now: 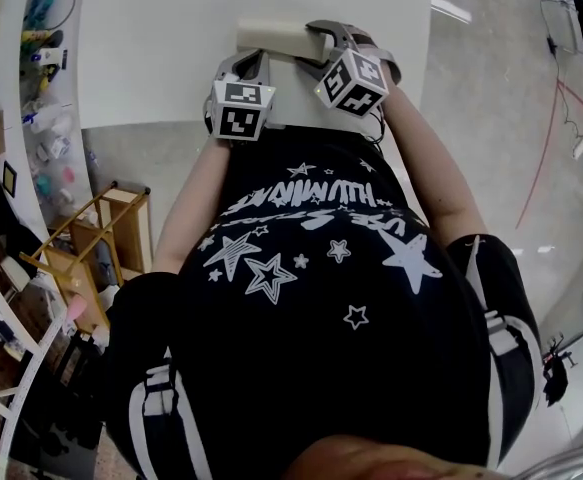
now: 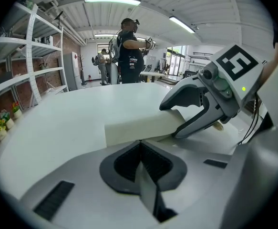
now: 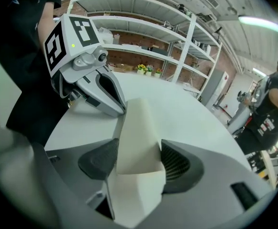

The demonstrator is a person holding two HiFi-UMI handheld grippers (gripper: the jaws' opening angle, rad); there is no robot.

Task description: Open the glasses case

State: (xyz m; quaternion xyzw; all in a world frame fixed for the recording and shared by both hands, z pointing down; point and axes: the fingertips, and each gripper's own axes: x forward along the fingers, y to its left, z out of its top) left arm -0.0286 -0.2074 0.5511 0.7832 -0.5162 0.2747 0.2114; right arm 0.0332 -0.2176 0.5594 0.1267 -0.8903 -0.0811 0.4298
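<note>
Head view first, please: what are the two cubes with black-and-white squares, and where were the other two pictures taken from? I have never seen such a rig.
No robot here: a person holds a pair of tongs in each hand, and each marker cube is part of one. The head view comes from a camera on the person's head, looking down at a white table. The other two come from cameras riding on the tongs, each looking along its own jaws. At the table's near edge is a cream glasses case. The left tongs pinch what seems a thin flap of it; the right tongs grip its body across its width.
</note>
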